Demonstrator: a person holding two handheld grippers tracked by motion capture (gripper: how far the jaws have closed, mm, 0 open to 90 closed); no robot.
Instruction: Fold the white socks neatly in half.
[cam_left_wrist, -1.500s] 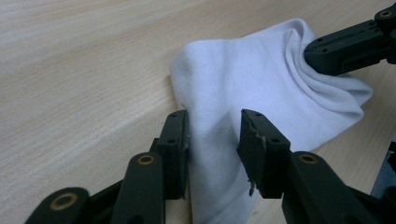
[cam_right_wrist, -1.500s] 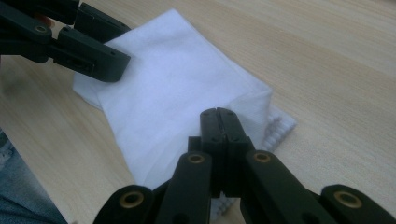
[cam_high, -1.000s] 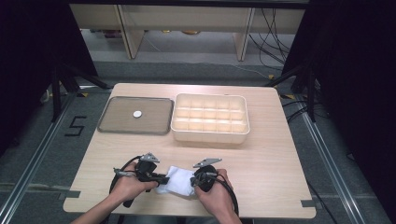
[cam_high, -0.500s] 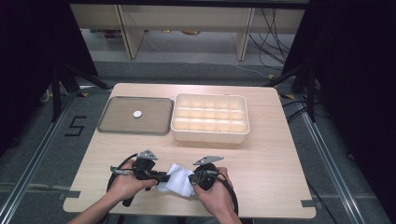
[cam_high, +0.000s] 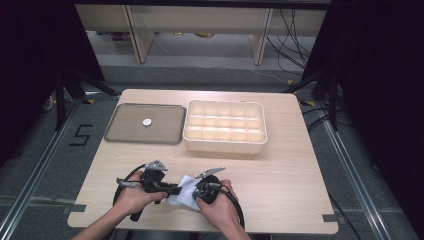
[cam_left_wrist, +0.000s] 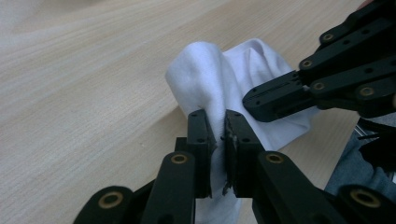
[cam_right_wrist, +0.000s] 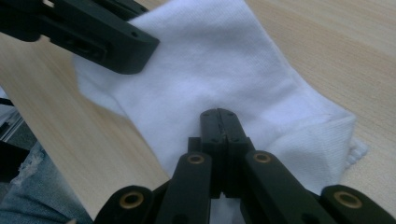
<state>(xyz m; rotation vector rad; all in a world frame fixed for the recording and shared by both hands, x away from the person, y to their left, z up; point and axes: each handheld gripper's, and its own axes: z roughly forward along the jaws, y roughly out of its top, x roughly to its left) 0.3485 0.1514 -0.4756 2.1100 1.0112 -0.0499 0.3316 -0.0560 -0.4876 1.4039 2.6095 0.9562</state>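
Two claws meet at the near edge of the tabletop (cam_high: 280, 180), where hands hide much of a white cloth (cam_high: 184, 194) in the high view. The left claw (cam_left_wrist: 218, 135) is narrowed onto a raised fold of the cloth (the fabric is pinched between its pads). The right claw (cam_right_wrist: 219, 122) is fully closed, its tips resting on the cloth; whether fabric is caught between them cannot be told.
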